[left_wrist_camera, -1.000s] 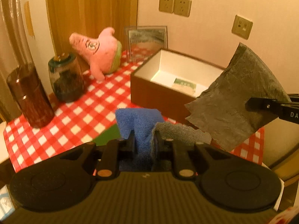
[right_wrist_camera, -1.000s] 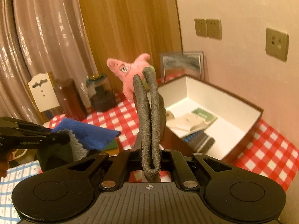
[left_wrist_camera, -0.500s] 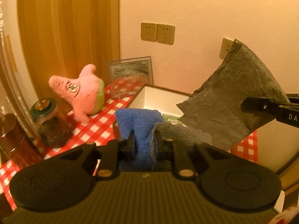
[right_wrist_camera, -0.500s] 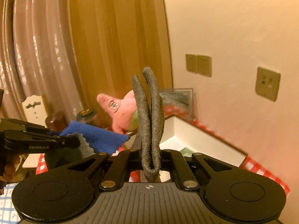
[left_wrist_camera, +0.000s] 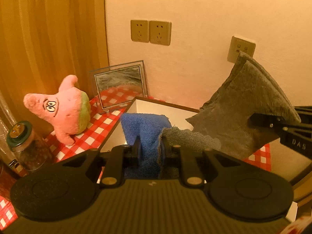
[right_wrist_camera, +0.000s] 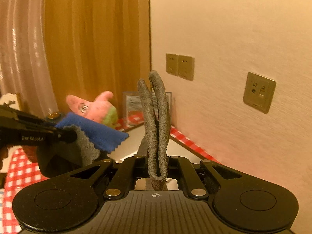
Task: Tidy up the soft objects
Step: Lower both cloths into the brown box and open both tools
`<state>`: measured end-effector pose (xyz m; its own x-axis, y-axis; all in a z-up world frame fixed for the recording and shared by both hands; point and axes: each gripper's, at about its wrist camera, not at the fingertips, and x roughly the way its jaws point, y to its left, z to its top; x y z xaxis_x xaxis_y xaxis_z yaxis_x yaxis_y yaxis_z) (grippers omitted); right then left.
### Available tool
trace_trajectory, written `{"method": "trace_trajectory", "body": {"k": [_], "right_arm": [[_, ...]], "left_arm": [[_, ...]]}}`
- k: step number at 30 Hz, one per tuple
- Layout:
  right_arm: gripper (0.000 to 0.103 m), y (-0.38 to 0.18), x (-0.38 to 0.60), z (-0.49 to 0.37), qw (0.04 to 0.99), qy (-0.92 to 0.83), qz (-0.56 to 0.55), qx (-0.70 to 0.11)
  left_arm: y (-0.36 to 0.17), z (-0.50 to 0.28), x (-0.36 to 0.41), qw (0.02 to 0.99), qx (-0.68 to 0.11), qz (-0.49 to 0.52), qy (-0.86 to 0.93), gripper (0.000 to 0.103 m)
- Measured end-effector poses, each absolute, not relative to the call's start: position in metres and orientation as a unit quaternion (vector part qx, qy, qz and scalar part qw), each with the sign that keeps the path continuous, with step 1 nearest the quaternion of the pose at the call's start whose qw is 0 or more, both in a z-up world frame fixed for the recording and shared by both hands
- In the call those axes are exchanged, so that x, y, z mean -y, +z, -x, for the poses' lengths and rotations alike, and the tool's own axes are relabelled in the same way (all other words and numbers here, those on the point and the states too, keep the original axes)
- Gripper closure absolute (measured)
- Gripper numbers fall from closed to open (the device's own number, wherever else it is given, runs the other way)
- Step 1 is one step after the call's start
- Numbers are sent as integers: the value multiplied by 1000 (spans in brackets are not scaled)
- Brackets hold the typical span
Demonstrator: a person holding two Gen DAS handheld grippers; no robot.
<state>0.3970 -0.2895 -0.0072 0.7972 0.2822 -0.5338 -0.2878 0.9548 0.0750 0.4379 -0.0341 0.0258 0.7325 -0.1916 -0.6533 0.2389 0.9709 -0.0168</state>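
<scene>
My left gripper (left_wrist_camera: 150, 146) is shut on a folded blue and grey cloth (left_wrist_camera: 145, 128), held in the air just before the near wall of the white-lined box (left_wrist_camera: 156, 107). The same cloth (right_wrist_camera: 97, 132) and the left gripper (right_wrist_camera: 64, 134) show at the left of the right wrist view. My right gripper (right_wrist_camera: 157, 161) is shut on a folded grey cloth (right_wrist_camera: 156, 117) that stands up between its jaws. In the left wrist view that grey cloth (left_wrist_camera: 247, 113) hangs to the right, over the box, pinched by the right gripper (left_wrist_camera: 255, 120).
A pink starfish plush (left_wrist_camera: 62, 113) sits on the red checked tablecloth (left_wrist_camera: 101, 130) left of the box. Behind it leans a glass picture frame (left_wrist_camera: 119, 85). A lidded glass jar (left_wrist_camera: 25, 146) stands at the left. Curtain and socketed wall close the back.
Both grippers have carried their cloths forward toward the box and the wall corner. The box, plush and frame now look closer. The grips have not changed.
</scene>
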Motion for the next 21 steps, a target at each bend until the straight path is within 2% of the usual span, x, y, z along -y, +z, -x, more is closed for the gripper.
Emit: {"method": "trace_trajectory", "body": {"k": [18, 21], "right_arm": [[98, -66, 299, -466, 936, 109, 57, -330], [98, -73, 300, -476, 934, 107, 67, -333]], "left_arm": [[-40, -533, 69, 906, -403, -41, -120, 86], [-48, -543, 74, 906, -401, -41, -125, 83]]}}
